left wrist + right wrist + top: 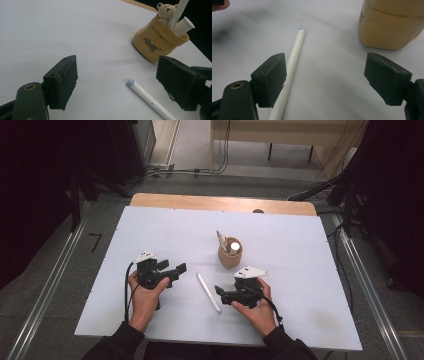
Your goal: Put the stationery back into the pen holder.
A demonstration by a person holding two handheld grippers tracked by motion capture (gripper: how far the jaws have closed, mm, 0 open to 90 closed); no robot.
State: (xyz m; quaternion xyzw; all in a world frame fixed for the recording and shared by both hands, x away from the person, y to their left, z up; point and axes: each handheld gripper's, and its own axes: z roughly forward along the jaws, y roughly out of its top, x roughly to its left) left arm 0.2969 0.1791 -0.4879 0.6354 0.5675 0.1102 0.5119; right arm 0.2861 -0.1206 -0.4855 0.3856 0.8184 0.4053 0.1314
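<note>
Both tongs are at the near half of the white tabletop (165, 227), one in each hand.

Thing in hand: a slim white plastic pen with a pale blue end (208, 292), lying flat and loose on the tabletop between the two hands. Its long axis runs diagonally in the high view, blue end toward the far left, other end toward the near right. Nothing grips it.

Right tongs (221, 294): jaws wide apart, empty. They sit just beside the pen's near end. In the right gripper view the pen (293, 62) passes close along the inside of the left jaw and runs almost in line with the jaws rather than across the gap, well off centre.

Left tongs (174, 268): jaws also wide apart, empty, near the pen's blue end but clearly farther off. In the left gripper view the pen (150, 100) lies low and to the right, partly behind the right jaw.

Tan ceramic bag-shaped pen holder with a small bear figure (230, 252): upright, beyond the pen, apart from it; it already holds two white pens.

Judgement: the right hand is nearer and the likelier one to pick. The grasp turns on wrist angle: the jaws need to straddle the pen across its axis, so expect a shift to centre it and a turn before closing.
</note>
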